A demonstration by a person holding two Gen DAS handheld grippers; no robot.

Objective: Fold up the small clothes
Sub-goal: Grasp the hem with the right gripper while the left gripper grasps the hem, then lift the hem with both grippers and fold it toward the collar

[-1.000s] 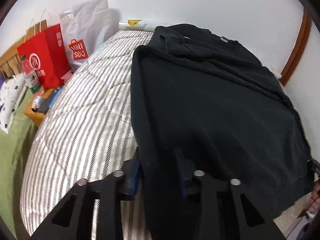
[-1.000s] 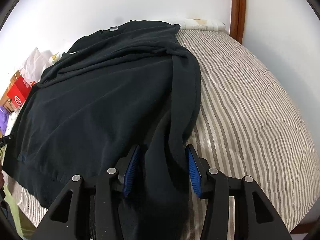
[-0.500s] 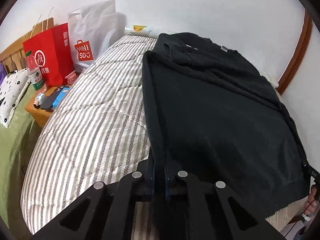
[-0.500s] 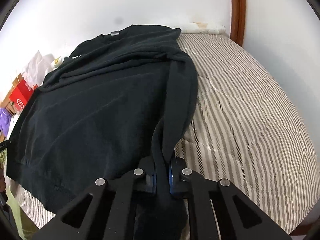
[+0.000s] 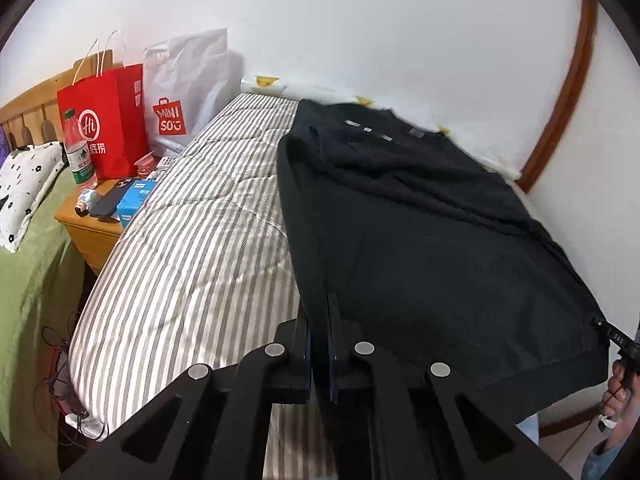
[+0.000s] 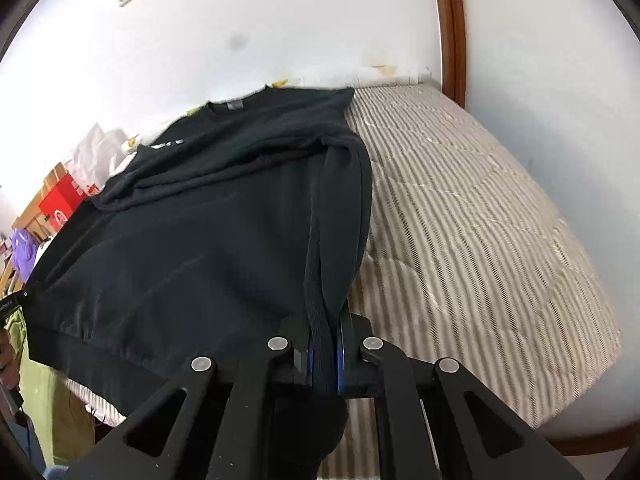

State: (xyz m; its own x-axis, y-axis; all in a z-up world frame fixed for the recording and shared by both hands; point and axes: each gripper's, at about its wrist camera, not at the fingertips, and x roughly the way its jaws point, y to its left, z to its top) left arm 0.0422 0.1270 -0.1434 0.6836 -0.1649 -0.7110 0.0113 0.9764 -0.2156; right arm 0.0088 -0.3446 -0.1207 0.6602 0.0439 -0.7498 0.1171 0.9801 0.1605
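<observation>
Hidden and cut-off parts

The sweater's (image 5: 440, 248) gripped hem corners are hidden between claw pads (both views); a hand (image 5: 618, 390) is cropped at the edge.

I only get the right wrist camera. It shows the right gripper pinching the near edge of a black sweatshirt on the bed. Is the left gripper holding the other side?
Observer: Yes. The left wrist view shows the left gripper shut on the sweatshirt at its near left corner, with the fabric pinched between the pads.
Operator: What is on the bed beside that edge?
Observer: Only striped bedding shows, as far as a white shopping bag at the far corner.
Operator: Anything off the bed on that side?
Observer: A wooden nightstand stands against it, with a water bottle and a phone on top.
</observation>
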